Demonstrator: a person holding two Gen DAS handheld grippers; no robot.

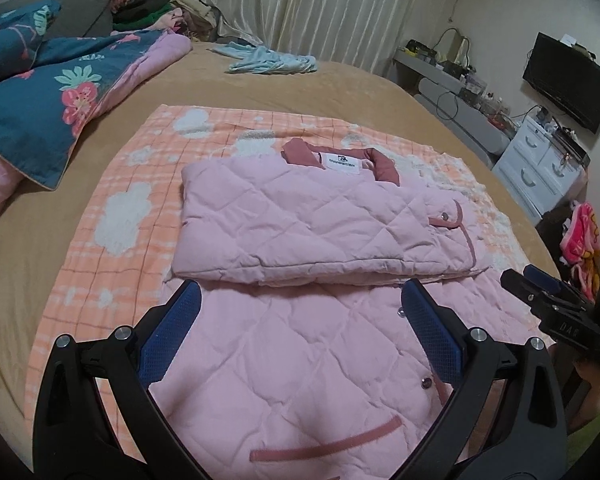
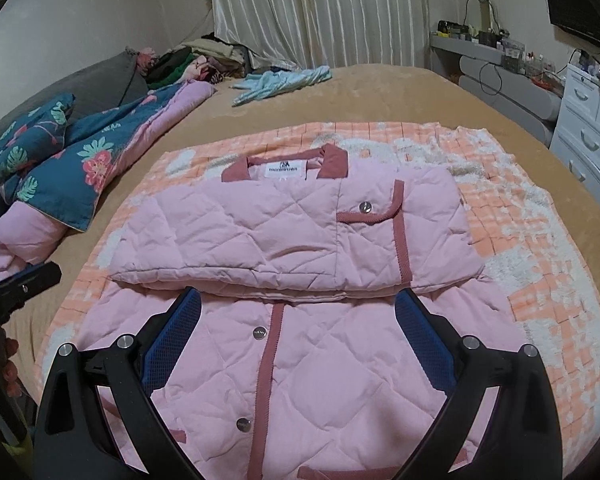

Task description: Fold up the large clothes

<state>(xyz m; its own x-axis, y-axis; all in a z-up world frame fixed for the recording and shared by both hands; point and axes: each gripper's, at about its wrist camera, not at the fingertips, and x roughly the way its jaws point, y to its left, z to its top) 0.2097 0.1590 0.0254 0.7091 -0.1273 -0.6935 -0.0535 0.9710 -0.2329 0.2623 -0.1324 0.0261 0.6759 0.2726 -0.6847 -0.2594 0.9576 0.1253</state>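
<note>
Pink quilted jacket (image 1: 300, 300) lies part-folded beneath 2 spread, empty tools.

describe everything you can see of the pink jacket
The pink jacket is quilted in diamond stitching, with darker rose trim, collar and pocket edging, silver snaps and a white neck label. It lies flat on the checked orange blanket, sleeves folded across the chest, lower half still spread out. Neither open gripper holds it.

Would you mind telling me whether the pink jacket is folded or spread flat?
Partly folded: the pink jacket has its sleeves folded across the chest; its lower half lies spread.
</note>
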